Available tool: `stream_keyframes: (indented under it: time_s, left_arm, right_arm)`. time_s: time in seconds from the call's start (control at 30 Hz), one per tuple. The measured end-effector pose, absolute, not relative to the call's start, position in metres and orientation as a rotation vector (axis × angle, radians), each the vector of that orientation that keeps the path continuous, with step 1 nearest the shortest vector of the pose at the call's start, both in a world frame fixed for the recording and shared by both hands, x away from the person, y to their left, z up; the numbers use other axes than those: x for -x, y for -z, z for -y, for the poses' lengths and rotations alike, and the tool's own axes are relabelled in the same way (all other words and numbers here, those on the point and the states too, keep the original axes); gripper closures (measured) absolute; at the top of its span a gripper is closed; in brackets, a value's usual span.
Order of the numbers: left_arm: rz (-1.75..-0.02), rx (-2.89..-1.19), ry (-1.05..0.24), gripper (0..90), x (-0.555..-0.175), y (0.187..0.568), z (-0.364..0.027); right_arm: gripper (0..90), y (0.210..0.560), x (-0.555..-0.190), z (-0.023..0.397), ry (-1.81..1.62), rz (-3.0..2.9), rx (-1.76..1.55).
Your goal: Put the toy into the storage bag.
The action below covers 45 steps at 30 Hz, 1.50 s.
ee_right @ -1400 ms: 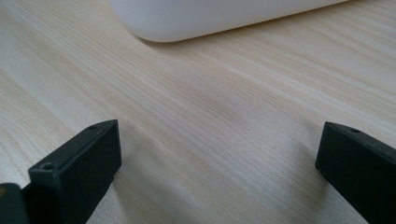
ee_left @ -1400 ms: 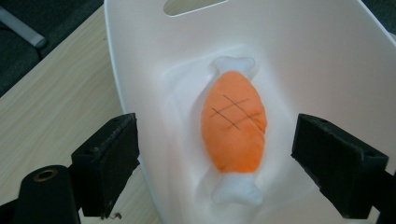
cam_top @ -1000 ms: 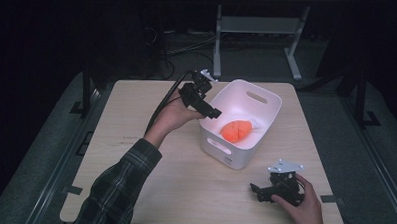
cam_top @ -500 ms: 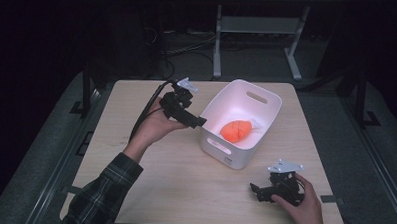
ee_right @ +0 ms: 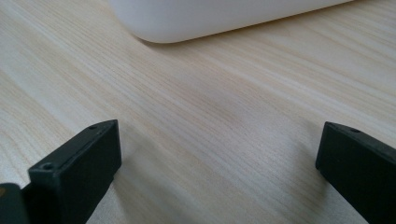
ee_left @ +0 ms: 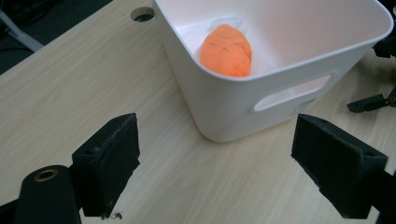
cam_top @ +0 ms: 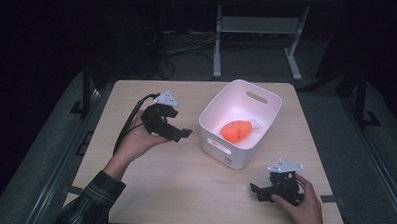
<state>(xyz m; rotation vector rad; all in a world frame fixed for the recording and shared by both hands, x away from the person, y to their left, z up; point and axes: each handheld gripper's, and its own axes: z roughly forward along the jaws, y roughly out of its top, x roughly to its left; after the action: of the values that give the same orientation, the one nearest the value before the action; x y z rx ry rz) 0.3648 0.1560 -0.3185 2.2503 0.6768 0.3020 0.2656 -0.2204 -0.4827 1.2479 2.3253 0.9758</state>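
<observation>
Orange toy (cam_top: 236, 130) in white bin (cam_top: 213, 123); left gripper (cam_top: 178, 135) raised beside bin, right gripper (cam_top: 256, 190) on table (cam_top: 183, 191), jaws spread.

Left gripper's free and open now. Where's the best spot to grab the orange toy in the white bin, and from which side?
Probably from straight above: the white bin walls block any side approach. Close the left gripper across the orange toy at its rounded middle, jaws spanning the narrow width, since it lies flat on the bin floor.

Overhead light on table (cam_top: 183, 191); surroundings dark; close-up views soft, slightly blurred.
</observation>
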Motion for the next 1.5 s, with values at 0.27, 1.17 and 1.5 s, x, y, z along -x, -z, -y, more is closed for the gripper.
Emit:
stream_keyframes:
  time_s: [0.27, 1.17, 1.5]
  left_arm:
    - [-0.708, -2.209, -0.308, 14.7, -0.347, 0.337, -0.18]
    - [-0.768, -2.155, -0.331, 14.9, -0.303, 0.406, -0.234]
    - [-0.788, -2.143, -0.355, 14.9, -0.289, 0.421, -0.248]
  right_arm:
    - [0.0, 0.483, -0.266, 0.22, -0.975, -2.325, -1.246]
    - [0.0, 0.483, -0.266, 0.22, -0.974, -2.325, -1.246]
    - [0.0, 0.483, -0.266, 0.22, -0.974, -2.325, -1.247]
